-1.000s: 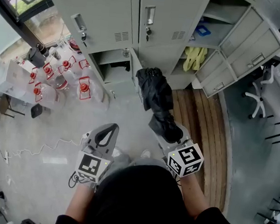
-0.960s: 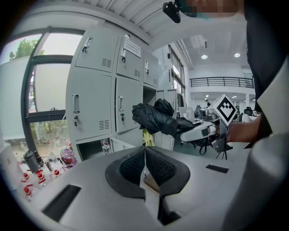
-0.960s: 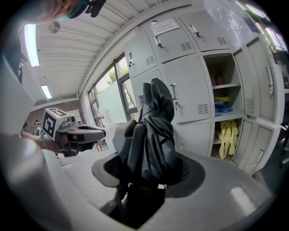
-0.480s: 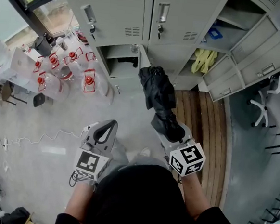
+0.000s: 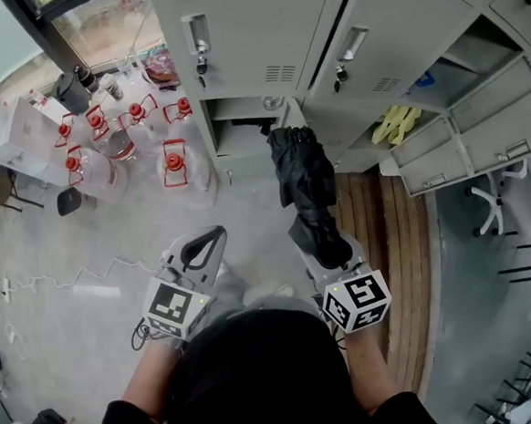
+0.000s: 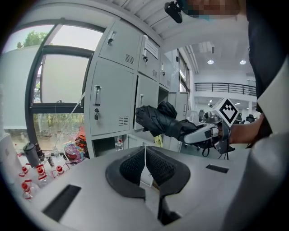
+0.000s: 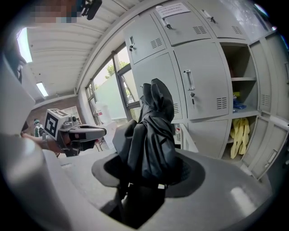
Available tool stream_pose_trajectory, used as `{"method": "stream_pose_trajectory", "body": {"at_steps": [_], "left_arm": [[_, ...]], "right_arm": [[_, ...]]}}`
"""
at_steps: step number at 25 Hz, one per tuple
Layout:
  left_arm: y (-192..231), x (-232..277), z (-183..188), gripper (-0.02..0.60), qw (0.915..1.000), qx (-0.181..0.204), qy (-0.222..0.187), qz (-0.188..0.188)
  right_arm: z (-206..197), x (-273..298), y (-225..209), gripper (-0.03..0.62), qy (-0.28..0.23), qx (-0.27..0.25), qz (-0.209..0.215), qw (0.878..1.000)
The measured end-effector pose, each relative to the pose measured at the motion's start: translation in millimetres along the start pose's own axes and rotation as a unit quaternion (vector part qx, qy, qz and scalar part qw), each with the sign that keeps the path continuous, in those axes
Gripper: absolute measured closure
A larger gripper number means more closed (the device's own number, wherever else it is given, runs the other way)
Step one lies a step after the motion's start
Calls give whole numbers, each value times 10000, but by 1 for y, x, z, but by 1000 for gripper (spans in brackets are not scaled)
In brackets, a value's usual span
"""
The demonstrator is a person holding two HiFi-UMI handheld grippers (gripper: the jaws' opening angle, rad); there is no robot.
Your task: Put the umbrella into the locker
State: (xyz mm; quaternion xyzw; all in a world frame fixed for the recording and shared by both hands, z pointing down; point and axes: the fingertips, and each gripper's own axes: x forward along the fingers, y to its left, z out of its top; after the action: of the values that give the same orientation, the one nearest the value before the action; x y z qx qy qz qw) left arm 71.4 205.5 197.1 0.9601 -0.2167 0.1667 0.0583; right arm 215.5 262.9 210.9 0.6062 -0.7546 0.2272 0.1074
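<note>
A folded black umbrella [image 5: 303, 175] sticks out forward from my right gripper [image 5: 323, 244], which is shut on its lower end. In the right gripper view the umbrella [image 7: 152, 131] fills the space between the jaws and points at the grey lockers [image 7: 198, 81]. Its tip hangs just in front of an open low compartment [image 5: 236, 129] of the lockers [image 5: 252, 32]. My left gripper [image 5: 199, 253] is beside it to the left, held over the floor. Its pads [image 6: 145, 159] are shut together with nothing between them. From the left gripper view I see the umbrella [image 6: 158, 120] and the right gripper [image 6: 204, 133].
Several clear water jugs with red caps [image 5: 116, 140] stand on the floor left of the lockers. Yellow gloves [image 5: 395, 123] hang in an open locker to the right, whose doors [image 5: 478, 123] swing outward. A wooden platform [image 5: 386, 253] lies on the right, and a white cable [image 5: 59, 277] on the left.
Both grippers and the umbrella have moved toward the lockers and leftward. The umbrella's tip is now closer to the open low compartment. The grip on it is unchanged.
</note>
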Motion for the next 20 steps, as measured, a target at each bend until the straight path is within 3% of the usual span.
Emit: {"method": "stream_pose_trajectory", "body": {"at_steps": [13,20], "left_arm": [[125,-24,-21,571,9986,-30,24,-536],[166,-42,-41,571,9988,-195,85,-432]], "right_arm": [[23,116,71,366,144,171,-288,9993],[15,150,98,367,434,168,-177,9988]]}}
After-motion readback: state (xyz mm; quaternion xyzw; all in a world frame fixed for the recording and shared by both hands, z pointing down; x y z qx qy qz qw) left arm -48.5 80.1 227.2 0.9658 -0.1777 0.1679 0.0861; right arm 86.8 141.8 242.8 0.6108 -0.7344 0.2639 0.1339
